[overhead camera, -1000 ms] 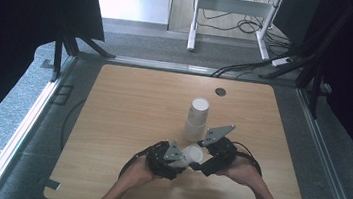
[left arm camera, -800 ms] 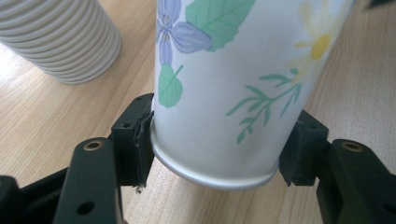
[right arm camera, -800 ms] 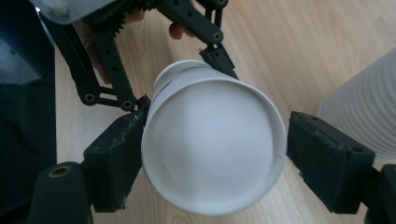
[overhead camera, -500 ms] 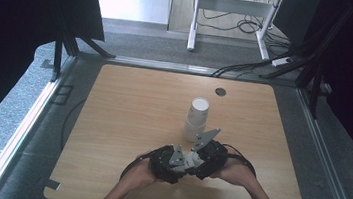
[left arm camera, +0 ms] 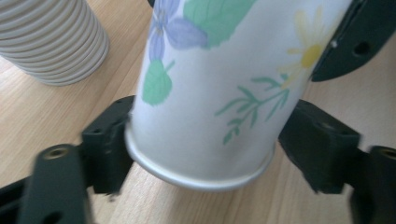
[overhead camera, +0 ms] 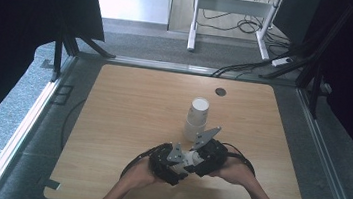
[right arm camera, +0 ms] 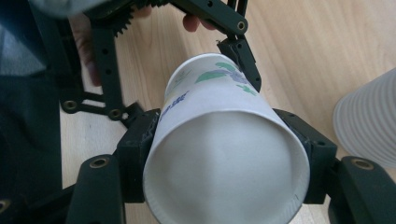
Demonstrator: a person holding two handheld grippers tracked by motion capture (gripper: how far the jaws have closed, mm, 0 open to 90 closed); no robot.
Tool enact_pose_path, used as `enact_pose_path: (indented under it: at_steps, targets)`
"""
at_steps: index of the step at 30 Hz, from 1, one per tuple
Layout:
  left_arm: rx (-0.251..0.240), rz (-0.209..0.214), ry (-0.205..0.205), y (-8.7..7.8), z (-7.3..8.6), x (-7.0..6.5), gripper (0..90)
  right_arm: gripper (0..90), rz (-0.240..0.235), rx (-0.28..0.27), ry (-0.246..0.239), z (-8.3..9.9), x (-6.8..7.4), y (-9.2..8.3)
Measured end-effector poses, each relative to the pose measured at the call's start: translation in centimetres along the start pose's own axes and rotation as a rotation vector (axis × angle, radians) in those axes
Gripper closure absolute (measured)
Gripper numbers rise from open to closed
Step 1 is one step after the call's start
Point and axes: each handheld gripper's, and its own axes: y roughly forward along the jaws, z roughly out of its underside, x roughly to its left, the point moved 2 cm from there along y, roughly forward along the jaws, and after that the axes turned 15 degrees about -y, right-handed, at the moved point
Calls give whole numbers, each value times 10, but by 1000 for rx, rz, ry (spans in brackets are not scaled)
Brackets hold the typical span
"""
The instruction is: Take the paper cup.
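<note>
Left gripper (overhead camera: 173, 163): jaws have just been opening and stand released, a gap on either side of the flowered paper cup's (left arm camera: 219, 93) base. Centre: the cup lies sideways between both grippers, held above the near tabletop (overhead camera: 127, 119). Right gripper (overhead camera: 204, 155): jaws have just closed and are clenched on the cup near its open rim. Beyond: stack of ribbed cups (overhead camera: 196, 117), upright.
</note>
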Motion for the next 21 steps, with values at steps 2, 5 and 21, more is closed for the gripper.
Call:
enact_pose_path:
  at_steps: [2, 5, 21]
  targets:
    - [-6, 17, -6, -2, 0, 2, 140, 369, 4, -35, 16, 1, -1, -4]
    - [-51, 61, -50, -5, 0, 5, 125, 369, 13, -84, 31, 4, -3, -12]
    - [-174, 187, -68, -25, -2, 11, 143, 369, 48, -270, 67, 18, -2, -36]
